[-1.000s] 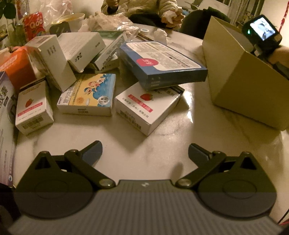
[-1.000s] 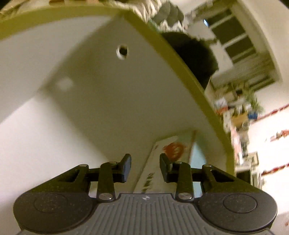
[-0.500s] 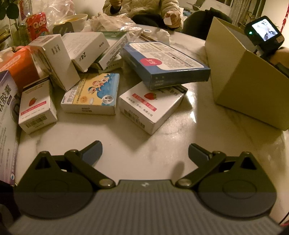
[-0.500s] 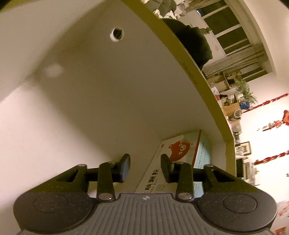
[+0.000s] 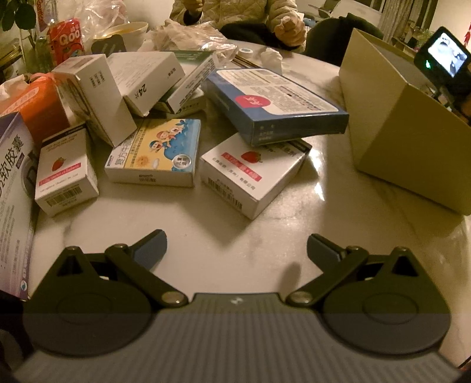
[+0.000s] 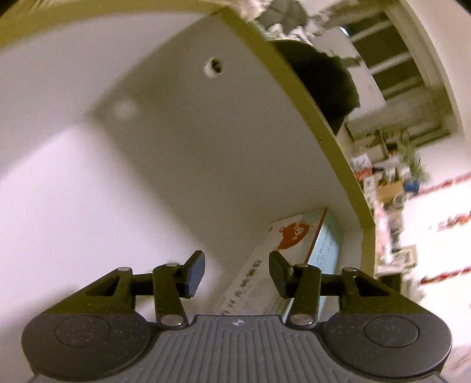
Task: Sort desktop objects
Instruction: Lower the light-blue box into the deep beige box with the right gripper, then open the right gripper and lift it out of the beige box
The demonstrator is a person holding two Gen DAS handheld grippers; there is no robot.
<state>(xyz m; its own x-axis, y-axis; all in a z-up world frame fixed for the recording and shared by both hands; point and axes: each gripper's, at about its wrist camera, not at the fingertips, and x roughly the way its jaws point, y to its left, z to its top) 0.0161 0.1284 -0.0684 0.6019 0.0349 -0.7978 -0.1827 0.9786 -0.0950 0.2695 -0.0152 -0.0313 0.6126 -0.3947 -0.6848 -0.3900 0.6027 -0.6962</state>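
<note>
In the left wrist view, my left gripper [image 5: 237, 247] hangs open over bare marble, nothing between its fingers. Beyond it lie a white strawberry box [image 5: 250, 173], a cartoon-printed box [image 5: 156, 153], a smaller strawberry box [image 5: 63, 173] and a blue box [image 5: 276, 106] resting on the pile. An open cardboard box [image 5: 406, 147] stands at the right. My right gripper [image 6: 237, 272] is inside that cardboard box [image 6: 176, 147], its jaws opening. A bear-printed box [image 6: 291, 235] leans in the corner just beyond the fingers, and the pads do not press on it.
Several more white cartons [image 5: 97, 88], an orange tissue pack [image 5: 38, 109] and a purple box [image 5: 11, 191] crowd the left side. A red drink can [image 5: 64, 38] and a bowl [image 5: 123, 32] stand behind. A person's hand [image 5: 290, 28] rests at the far edge.
The right gripper's jaws have spread wider and the view has rolled a little inside the cardboard box; the bear box now lies free. The left gripper has stayed put.
</note>
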